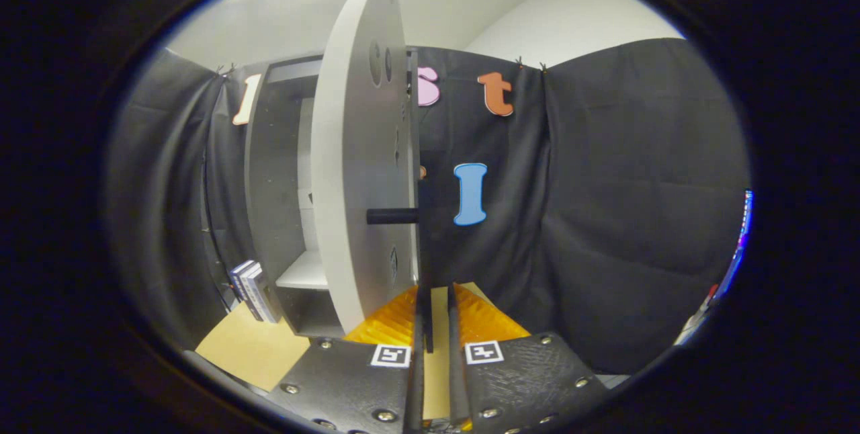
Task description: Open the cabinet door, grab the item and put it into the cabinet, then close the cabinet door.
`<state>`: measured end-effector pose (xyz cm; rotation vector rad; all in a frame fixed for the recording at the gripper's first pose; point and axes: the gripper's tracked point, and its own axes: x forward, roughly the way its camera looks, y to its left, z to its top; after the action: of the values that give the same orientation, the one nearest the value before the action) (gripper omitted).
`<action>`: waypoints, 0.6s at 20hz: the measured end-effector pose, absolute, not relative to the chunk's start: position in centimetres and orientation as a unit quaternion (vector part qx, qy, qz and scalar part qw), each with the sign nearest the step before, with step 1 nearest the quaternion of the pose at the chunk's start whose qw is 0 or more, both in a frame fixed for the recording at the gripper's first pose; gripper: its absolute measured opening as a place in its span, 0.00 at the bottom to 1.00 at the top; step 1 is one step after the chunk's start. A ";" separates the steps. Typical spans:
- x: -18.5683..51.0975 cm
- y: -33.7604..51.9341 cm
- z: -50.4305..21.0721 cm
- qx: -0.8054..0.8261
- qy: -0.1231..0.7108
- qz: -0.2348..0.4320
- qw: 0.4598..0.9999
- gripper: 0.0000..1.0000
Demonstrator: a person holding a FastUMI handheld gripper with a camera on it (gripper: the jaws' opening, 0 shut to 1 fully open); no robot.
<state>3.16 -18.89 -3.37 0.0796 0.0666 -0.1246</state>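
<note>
The grey cabinet [269, 172] stands on the tan table, and its pale door [356, 172] is swung out towards me, seen almost edge-on. A thin dark vertical handle [424, 246] on a short black standoff [393, 216] runs down the door's free edge. My gripper [435, 299] has its fingers close together around the handle's lower end, shut on it. Behind the door the cabinet's inside shows, with a white shelf [304, 271]. A small striped box [254, 289] stands upright on the table, leaning against the cabinet's left side.
Black cloth walls close the booth behind and to the right. The tan tabletop [252, 350] shows in front of the cabinet's left corner. At the far right edge there is a lit screen [742, 239].
</note>
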 end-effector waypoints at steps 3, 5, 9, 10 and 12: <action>3.4 -20.7 -3.4 0.055 0.032 -0.041 0.997 0.15; 3.7 -21.7 -3.6 0.061 0.032 -0.030 0.997 0.15; 3.9 -22.9 -3.6 0.054 0.035 -0.003 0.998 0.15; 4.2 -23.3 -3.6 0.051 0.037 0.000 0.998 0.15; 4.3 -24.0 -3.6 0.049 0.039 0.006 0.998 0.15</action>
<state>4.27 -23.99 -3.63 0.0988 0.0784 0.0115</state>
